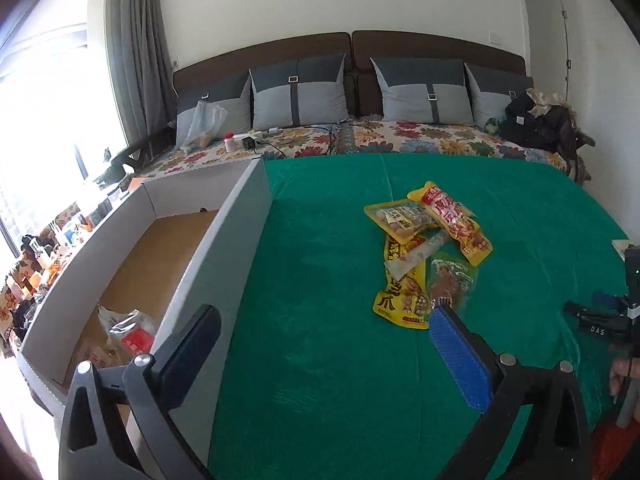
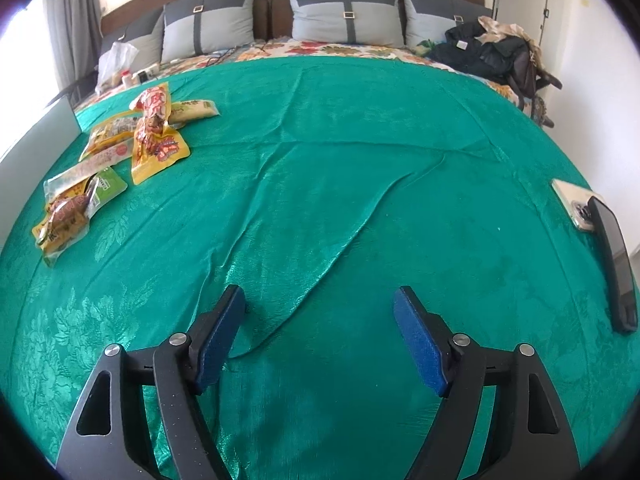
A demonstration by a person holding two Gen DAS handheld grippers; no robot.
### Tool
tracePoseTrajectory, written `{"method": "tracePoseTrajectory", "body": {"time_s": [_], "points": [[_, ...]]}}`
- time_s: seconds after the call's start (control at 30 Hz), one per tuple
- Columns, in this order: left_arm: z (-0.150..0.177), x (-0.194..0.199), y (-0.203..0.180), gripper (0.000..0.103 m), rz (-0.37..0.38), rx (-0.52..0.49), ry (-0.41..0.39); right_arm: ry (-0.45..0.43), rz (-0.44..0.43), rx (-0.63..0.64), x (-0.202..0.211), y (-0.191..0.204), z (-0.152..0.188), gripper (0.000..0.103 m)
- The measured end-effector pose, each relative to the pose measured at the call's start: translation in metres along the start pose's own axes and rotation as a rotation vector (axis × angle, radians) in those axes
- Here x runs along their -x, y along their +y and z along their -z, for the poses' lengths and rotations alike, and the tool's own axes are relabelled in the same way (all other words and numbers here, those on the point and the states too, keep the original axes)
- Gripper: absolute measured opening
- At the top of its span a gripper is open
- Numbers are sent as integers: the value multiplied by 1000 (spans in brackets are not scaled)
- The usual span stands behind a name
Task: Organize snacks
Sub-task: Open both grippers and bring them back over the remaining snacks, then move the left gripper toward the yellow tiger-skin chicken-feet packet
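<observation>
Meanwhile, snack packets (image 1: 428, 252) beside cardboard box (image 1: 240, 216)

Strong daylight enters from the large window (image 1: 36, 120) at the left, which is overexposed to plain white. The shiny green patterned bedcover (image 2: 320, 168) shows soft sheen along its folds. Shadows are weak and diffuse. Both fisheye views bend straight lines strongly and have dark vignette corners. The white cardboard box wall (image 1: 224, 248) looks slightly soft; the centre is sharp.
</observation>
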State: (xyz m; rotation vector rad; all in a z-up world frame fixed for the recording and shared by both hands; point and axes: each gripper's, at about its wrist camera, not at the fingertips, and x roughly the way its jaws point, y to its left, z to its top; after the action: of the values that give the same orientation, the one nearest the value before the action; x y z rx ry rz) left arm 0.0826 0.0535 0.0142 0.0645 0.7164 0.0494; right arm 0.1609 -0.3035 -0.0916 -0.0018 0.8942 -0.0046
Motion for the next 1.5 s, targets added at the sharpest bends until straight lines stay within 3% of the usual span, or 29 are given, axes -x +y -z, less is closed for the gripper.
{"method": "tracePoseTrajectory", "body": {"time_s": [0.2,0.4,0.77,1.5], "points": [[43,-75,-28,103,30,-22,191,1,-10,4,-1,1,0,87],[48,-117,-15,103,53,53,301,3,-9,5,-1,1,-1,88],[52,-114,-12,103,54,63,238,4,-9,5,-1,2,-1,89],[50,-117,-12,103,48,63,231,5,-10,5,0,1,-1,90]]}}
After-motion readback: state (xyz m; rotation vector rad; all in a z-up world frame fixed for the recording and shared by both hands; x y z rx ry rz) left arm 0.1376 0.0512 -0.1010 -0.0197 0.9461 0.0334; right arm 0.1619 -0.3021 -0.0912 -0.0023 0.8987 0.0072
